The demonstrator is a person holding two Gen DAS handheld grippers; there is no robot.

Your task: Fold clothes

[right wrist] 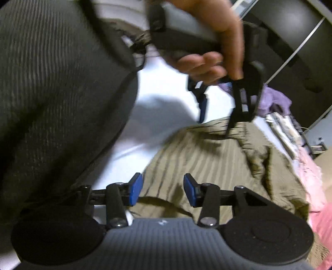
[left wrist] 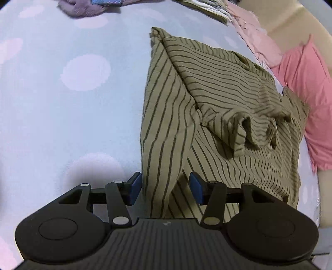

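Note:
An olive garment with thin dark stripes (left wrist: pixel 217 116) lies partly folded on a pale blue sheet with lilac dots (left wrist: pixel 62 103). A sleeve is bunched on top of it at the right. My left gripper (left wrist: pixel 165 190) is open, its blue pads on either side of the garment's near left edge. In the right wrist view the same garment (right wrist: pixel 207 162) lies below my right gripper (right wrist: pixel 163 192), which is open and empty over its near edge. The person's hand holds the left gripper (right wrist: pixel 215 112) over the garment's far edge; this view is blurred.
A pink garment (left wrist: pixel 300 79) lies along the right of the striped one. A purple cloth (left wrist: pixel 83 8) and a stack of folded clothes (left wrist: pixel 207 8) lie at the far end. The person's dark ribbed clothing (right wrist: pixel 51 83) fills the left of the right wrist view.

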